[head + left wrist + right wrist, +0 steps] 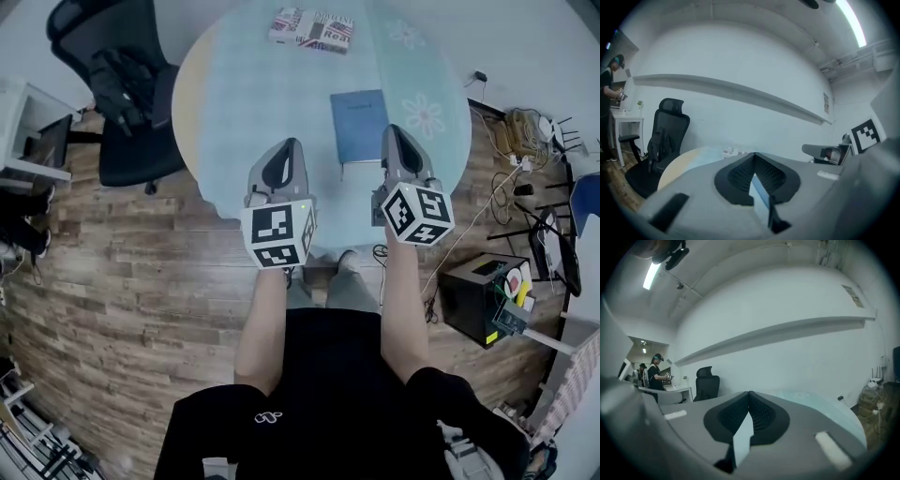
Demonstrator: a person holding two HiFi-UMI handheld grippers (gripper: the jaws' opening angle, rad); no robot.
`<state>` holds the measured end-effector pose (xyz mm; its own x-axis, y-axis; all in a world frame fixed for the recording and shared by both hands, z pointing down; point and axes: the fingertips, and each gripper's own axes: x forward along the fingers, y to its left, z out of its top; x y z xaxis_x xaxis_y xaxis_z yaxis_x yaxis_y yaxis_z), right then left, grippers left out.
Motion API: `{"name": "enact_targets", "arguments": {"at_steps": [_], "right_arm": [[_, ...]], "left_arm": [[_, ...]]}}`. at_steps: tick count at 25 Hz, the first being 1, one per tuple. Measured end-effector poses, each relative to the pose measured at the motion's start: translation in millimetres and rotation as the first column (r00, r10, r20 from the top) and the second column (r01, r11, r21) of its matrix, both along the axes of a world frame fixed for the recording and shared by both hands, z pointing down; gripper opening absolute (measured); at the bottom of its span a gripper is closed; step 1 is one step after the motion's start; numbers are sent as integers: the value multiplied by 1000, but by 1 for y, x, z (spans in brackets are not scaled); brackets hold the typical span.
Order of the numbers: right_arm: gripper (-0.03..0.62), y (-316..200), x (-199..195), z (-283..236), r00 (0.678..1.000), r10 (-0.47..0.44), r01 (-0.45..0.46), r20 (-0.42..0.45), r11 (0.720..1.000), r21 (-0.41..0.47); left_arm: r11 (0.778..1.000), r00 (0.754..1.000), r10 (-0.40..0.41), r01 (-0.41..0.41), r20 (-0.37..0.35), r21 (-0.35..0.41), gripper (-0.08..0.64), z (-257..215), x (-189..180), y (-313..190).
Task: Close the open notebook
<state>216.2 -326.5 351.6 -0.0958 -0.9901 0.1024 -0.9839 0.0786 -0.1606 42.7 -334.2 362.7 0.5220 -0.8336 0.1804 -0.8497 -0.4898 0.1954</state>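
Observation:
The blue notebook (359,125) lies closed and flat on the round table's pale blue cloth (244,103), right of centre. My left gripper (286,145) hangs over the table's near edge, left of the notebook, with its jaws shut and nothing between them. My right gripper (397,131) hovers just to the right of the notebook's near corner, also shut and empty. Both gripper views look level across the room: the left gripper (753,154) and the right gripper (750,393) show jaws meeting at the tip. The notebook is hidden in both.
A printed book (311,28) lies at the table's far edge. A black office chair (122,94) stands at the left. On the wooden floor at the right are cables (511,159) and a black box (483,295). A person (609,89) stands at a far desk.

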Motion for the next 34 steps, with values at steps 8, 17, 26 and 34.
{"name": "enact_targets", "arguments": {"at_steps": [8,17,26,34], "right_arm": [[12,19,-13,-59,990,-39,56,-133,991,125],[12,16,-30,-72,979,-64,91,-192,987,136],[12,10,-40,-68,970,-94,123,-222,985,119],[12,2,-43,-69,964,-111,142,-243,983,116]], "left_arm": [[984,1000,28,-28,5,173,3,-69,6,-4],[975,998,64,-68,27,211,3,-87,9,-1],[978,998,64,-66,16,199,3,-84,5,-9],[980,997,75,-76,15,186,3,-78,8,-17]]}}
